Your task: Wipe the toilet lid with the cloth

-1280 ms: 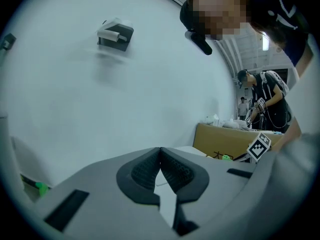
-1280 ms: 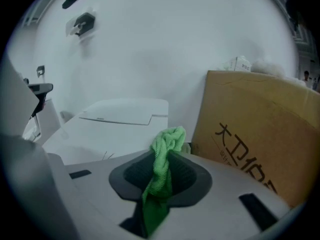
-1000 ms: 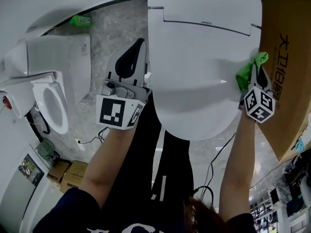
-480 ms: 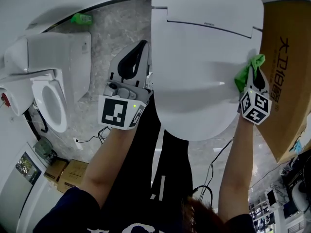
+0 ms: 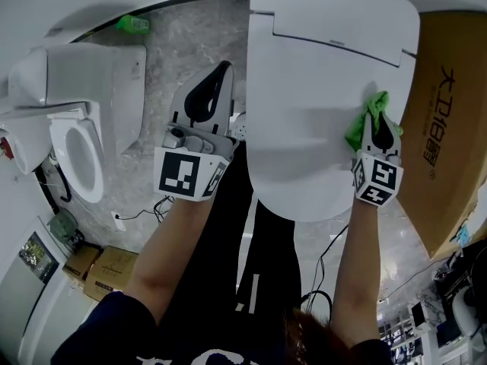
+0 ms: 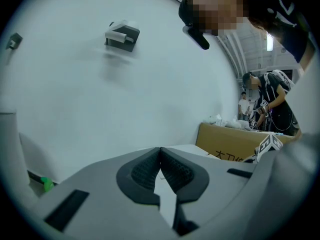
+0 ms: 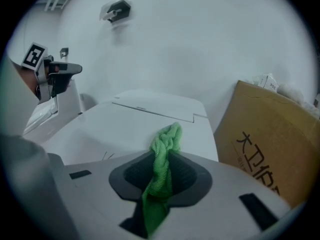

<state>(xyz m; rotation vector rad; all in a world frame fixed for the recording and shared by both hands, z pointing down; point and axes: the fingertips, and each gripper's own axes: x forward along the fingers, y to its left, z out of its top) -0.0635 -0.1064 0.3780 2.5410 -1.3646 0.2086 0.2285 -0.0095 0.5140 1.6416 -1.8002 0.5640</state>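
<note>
The lid [image 5: 319, 90] is smooth, glossy white plastic. Its long axis runs from the straight hinge end at the top of the head view to a rounded front end near the person. Most of its surface is bare and open, with a seam across the hinge end. Its right edge sits near a brown cardboard box [image 5: 449, 128], leaving only a narrow gap, while its left edge borders open grey marbled floor [image 5: 167, 44]. The right gripper [image 5: 375, 124] is over the right part of the lid, just inside that edge, and its jaws are clamped on the cloth [image 5: 364, 120]. This is a bunched green knitted cloth that runs lengthwise between the dark ribbed pads. A twisted tuft pokes out past the jaw tips toward the hinge end, and a tail hangs back between the jaws. In the right gripper view the tuft [image 7: 167, 139] shows against the lid [image 7: 125, 129], but actual contact cannot be confirmed. The left gripper [image 5: 219, 71] is beside the lid's left edge, over the floor. Its jaws are pressed together with nothing between them [image 6: 160, 151]. A second white toilet [image 5: 76, 143] stands well apart at the left.
</note>
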